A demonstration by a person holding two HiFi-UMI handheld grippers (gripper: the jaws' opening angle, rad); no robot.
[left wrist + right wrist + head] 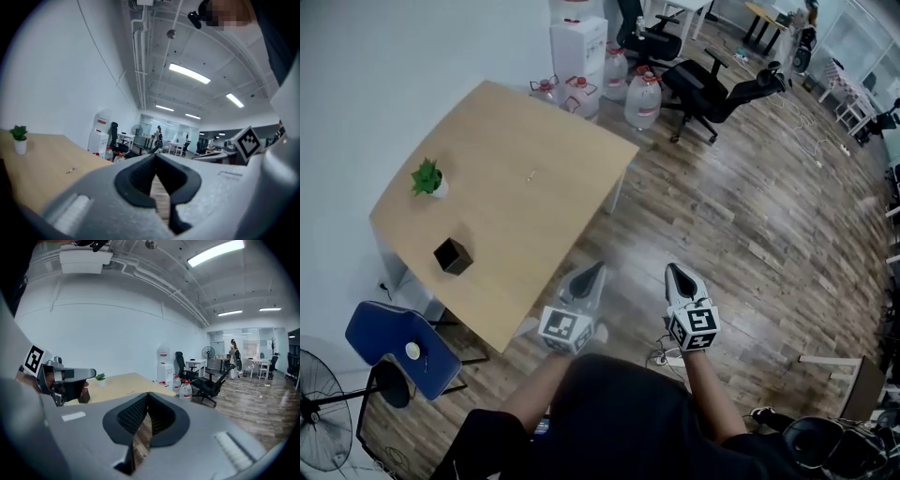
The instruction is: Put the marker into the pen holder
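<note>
Both claws are closed tight, with nothing between them. The left gripper (598,269) and right gripper (673,270) hang beside the table (520,239). The marker (531,175) lies at eleven o'clock from the left gripper, and the pen holder (453,255) stands at nine o'clock.

No wording is legible; the red label (99,122) on the white dispenser (100,137) is too small.

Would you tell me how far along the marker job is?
Nothing done: the marker lies on the table, apart from the pen holder. In hand: nothing; left hand-held gripper and right hand-held gripper are shut, empty. Left: grasp it, drop it in.
</note>
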